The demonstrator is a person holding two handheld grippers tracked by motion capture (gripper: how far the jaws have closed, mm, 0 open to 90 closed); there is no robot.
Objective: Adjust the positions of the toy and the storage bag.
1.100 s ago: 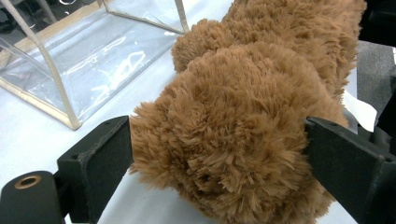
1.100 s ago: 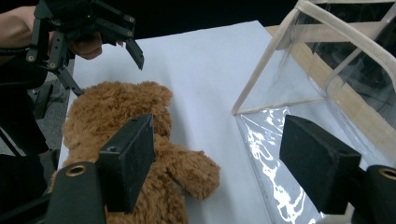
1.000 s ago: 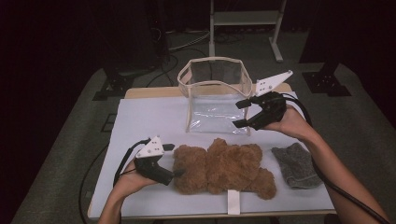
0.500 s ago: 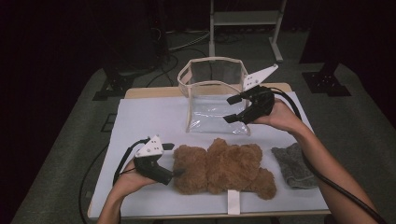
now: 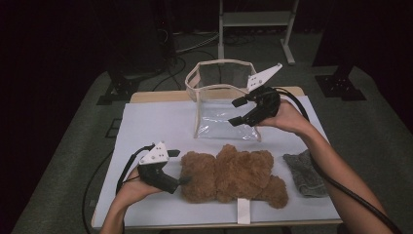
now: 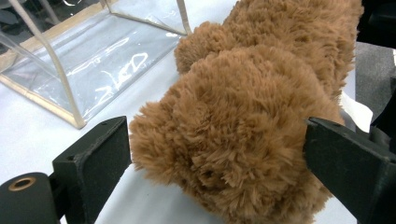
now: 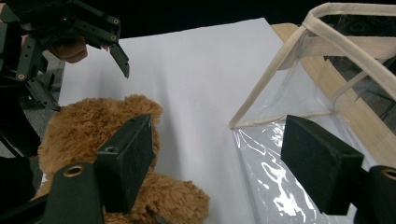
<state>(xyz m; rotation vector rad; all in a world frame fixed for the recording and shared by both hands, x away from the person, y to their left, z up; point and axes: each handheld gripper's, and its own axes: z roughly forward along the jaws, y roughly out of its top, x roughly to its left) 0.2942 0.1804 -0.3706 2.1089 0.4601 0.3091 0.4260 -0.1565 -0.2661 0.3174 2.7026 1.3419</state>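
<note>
While a white sheet covers most of it, the worktop (image 5: 146,122) shows a strip of bare wood along its far edge, and everything handled lies on that sheet. Next in size is the clear bag (image 5: 221,105), a see-through pouch with beige trim, which stands upright toward the far side with its mouth open to the top; in the right gripper view its near corner and shiny wall sit just beyond the jaws. In front of it, along the near edge, the brown teddy bear (image 5: 231,175) lies flat on its side, head toward the person's left, close to the bag but apart from it. A grey cloth (image 5: 303,173) lies crumpled just right of the bear's legs. A small white tag (image 5: 243,210) lies at the near edge, poking out from under the bear.

The right tongs (image 5: 238,112) hang above the bag's right front corner, held up off the sheet, jaws spread wide with nothing between them; the bag's trim shows between them in the right gripper view, not touched. The left tongs (image 5: 184,180) rest low on the sheet at the bear's head, also spread: in the left gripper view the furry head fills the gap between the two jaws, the right one at the fur's edge and the left just clear of it, neither squeezing in.
</note>
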